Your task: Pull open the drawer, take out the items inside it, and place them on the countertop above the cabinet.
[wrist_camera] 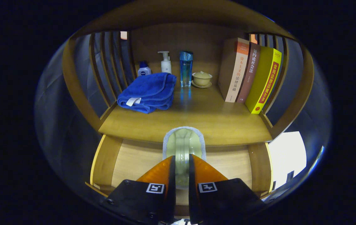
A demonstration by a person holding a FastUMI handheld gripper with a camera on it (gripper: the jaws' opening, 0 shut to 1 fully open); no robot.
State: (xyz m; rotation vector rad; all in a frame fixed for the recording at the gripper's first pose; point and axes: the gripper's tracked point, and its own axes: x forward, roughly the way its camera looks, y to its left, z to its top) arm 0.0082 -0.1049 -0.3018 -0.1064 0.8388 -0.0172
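Two fingers: the gripper (182, 165) points level toward the cabinet, fingers drawn narrow and both pressing on a pale green oval dish (182, 145) held edge-on between them.
Dish position: it stands upright in the grip, over the open drawer (134, 162), its upper rim reaching the front edge of the countertop (196, 115).
Drawer: pulled out below the countertop, its light wooden floor showing on both sides of the fingers.
Far left of the countertop: a slatted wooden side rail (103, 72).
Left on the countertop: a folded blue towel (148, 92) with a white tag, lying near the rail.
Behind the towel: a small white bottle with a blue cap (144, 69), then a white pump bottle (165, 62), both by the back panel.
Centre of the countertop: a tall blue translucent bottle (185, 68), standing just beside the towel.
Right of the blue bottle: a small lidded yellow cup on a saucer (201, 79).
Right on the countertop: three books (250, 75) standing upright, tan, brown and yellow, leaning against the right rail.
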